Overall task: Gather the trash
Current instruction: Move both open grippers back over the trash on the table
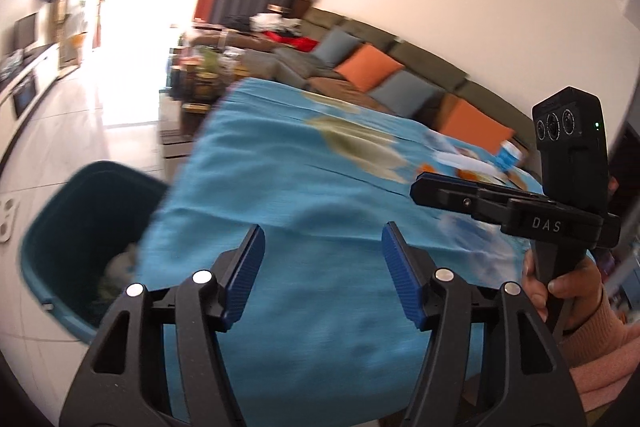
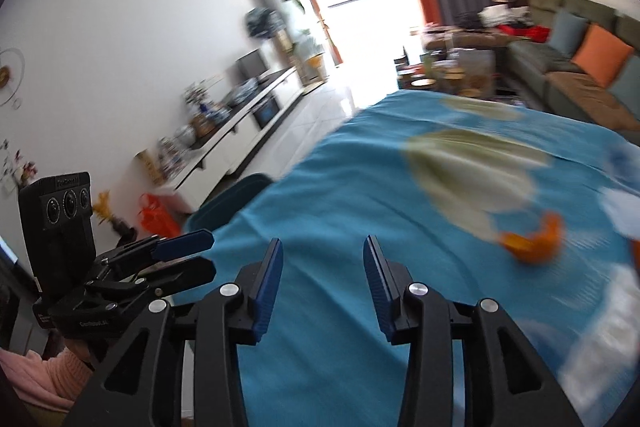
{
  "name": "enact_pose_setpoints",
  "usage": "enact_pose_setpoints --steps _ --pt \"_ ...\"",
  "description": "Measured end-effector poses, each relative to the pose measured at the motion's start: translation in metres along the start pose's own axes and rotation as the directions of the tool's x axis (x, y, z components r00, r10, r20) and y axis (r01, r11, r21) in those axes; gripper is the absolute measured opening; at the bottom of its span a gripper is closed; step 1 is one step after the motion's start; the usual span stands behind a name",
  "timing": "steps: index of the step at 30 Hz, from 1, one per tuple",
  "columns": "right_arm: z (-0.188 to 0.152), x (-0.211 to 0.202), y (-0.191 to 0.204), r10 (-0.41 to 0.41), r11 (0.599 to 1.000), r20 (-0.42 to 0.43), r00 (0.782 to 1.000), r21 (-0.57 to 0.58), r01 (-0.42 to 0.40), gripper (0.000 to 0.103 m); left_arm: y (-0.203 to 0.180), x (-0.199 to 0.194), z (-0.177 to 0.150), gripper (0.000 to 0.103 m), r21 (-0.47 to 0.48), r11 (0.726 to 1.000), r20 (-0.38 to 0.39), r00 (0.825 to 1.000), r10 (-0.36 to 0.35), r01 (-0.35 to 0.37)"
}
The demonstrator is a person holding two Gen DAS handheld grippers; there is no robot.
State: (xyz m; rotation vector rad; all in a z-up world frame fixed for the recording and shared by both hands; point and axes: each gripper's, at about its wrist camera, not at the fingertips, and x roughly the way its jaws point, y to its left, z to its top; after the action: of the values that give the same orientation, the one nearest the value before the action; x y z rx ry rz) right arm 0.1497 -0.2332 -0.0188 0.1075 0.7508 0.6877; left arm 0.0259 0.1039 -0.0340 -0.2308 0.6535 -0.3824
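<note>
Only leftward: bin's (image 1: 60, 227) trash-strewn inside (image 1: 120, 267).

A blue cloth with pale blotches (image 2: 472, 167) covers the table (image 1: 320, 187). On it lie an orange peel (image 2: 532, 239) and white scraps (image 1: 460, 159) near the far right, beside what seems a small blue-and-white cup (image 1: 510, 153), too blurred to be sure of.

The left gripper (image 1: 323, 263) hangs with its blue-padded fingers (image 1: 249, 267) parted and nothing between them, over a worktop draped in a blue patterned cloth (image 1: 304, 179). At eight o'clock stands a dark teal plastic bin (image 1: 60, 227) holding pale crumpled scraps. At three o'clock a hand (image 1: 560, 287) grips the right gripper (image 1: 424, 189)
</note>
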Motion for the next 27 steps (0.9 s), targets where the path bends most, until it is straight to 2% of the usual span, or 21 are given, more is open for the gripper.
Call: enact_pose_setpoints --steps 3,6,9,18,22,27 --pt "-0.013 -0.029 -0.022 -0.084 0.996 0.039 0.996 0.036 0.083 0.04 -0.026 0.017 -0.002 0.06 0.031 0.998 -0.03 0.998 -0.054 0.054" --pt "-0.027 -0.06 -0.043 -0.175 0.983 0.077 0.982 0.07 0.17 0.039 -0.054 0.036 0.0 0.06 0.073 0.992 -0.06 0.994 -0.096 0.101" --pt "-0.043 -0.091 -0.064 -0.271 0.959 0.115 0.956 0.119 0.257 0.039 -0.079 0.053 0.001 0.06 0.103 0.984 -0.092 0.987 -0.134 0.143" --pt "-0.071 -0.151 -0.123 -0.448 0.883 0.166 0.879 0.237 0.405 0.041 -0.147 0.11 0.004 0.06 0.167 0.96 -0.185 0.964 -0.192 0.223" --pt "-0.083 -0.163 -0.139 -0.472 0.864 0.155 0.868 0.278 0.42 0.046 -0.166 0.13 0.009 0.06 0.184 0.953 -0.212 0.956 -0.201 0.241" --pt "-0.099 -0.165 -0.155 -0.471 0.856 0.12 0.874 0.303 0.419 0.047 -0.186 0.152 0.015 0.06 0.211 0.95 -0.241 0.954 -0.179 0.231"
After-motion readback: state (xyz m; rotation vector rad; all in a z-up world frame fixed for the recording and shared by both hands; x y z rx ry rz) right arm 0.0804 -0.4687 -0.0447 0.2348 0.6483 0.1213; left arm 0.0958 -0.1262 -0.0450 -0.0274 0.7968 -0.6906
